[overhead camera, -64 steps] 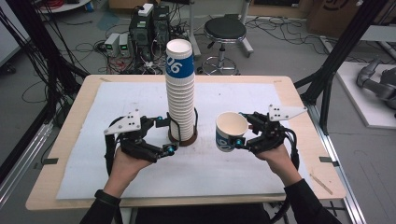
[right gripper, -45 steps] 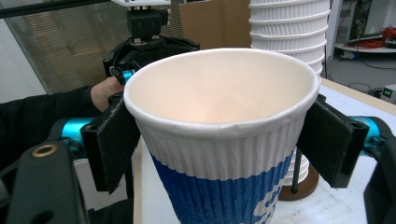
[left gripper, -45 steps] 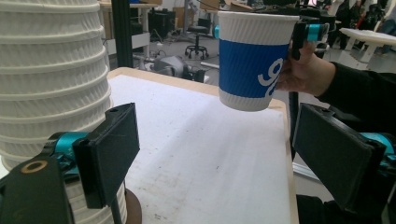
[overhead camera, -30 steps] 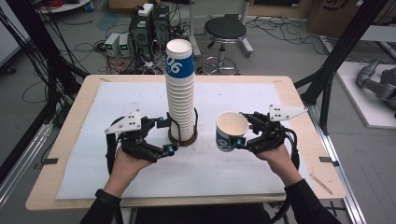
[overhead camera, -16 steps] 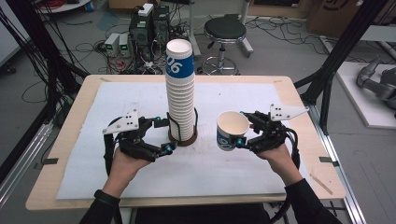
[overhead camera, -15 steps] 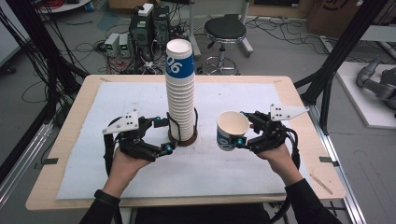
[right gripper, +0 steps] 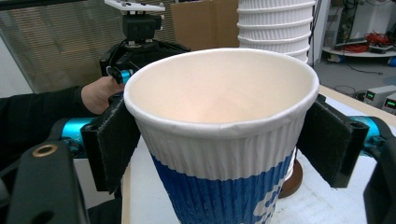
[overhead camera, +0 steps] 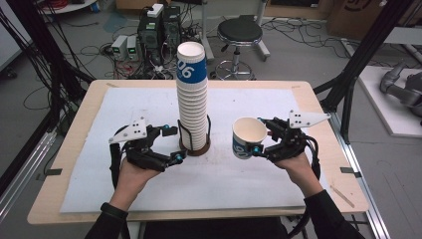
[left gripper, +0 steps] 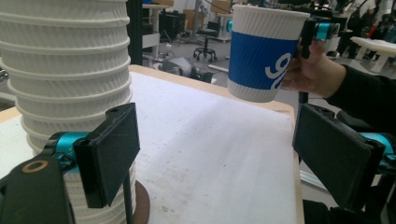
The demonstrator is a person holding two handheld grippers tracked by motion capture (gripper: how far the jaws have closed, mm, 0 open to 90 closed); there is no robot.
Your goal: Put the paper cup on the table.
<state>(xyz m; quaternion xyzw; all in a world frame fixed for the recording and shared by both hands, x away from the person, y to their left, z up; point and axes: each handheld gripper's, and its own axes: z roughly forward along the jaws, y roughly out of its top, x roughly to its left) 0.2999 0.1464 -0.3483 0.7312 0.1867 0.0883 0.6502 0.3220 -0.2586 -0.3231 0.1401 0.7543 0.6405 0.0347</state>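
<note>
A tall stack of white ribbed paper cups [overhead camera: 192, 99], its top cup banded blue, stands in a wire holder on a brown round base [overhead camera: 195, 148] at the table's middle. Just left of that base my left gripper [overhead camera: 176, 144] is open, with nothing between its pads [left gripper: 109, 154]; the stack [left gripper: 65, 88] rises close beside its left jaw. My right gripper [overhead camera: 255, 143] is shut on a single blue-and-white paper cup [overhead camera: 247, 137], held upright above the table to the right of the stack. In the right gripper view, that cup [right gripper: 224, 140] sits between both pads [right gripper: 332, 140], mouth up and empty.
A white mat [overhead camera: 278, 179] covers most of the wooden table [overhead camera: 343, 199]. Behind the far edge stand a black stool [overhead camera: 240, 32] and computer boxes [overhead camera: 158, 25] among cables. Black frame posts [overhead camera: 363, 55] rise at both sides.
</note>
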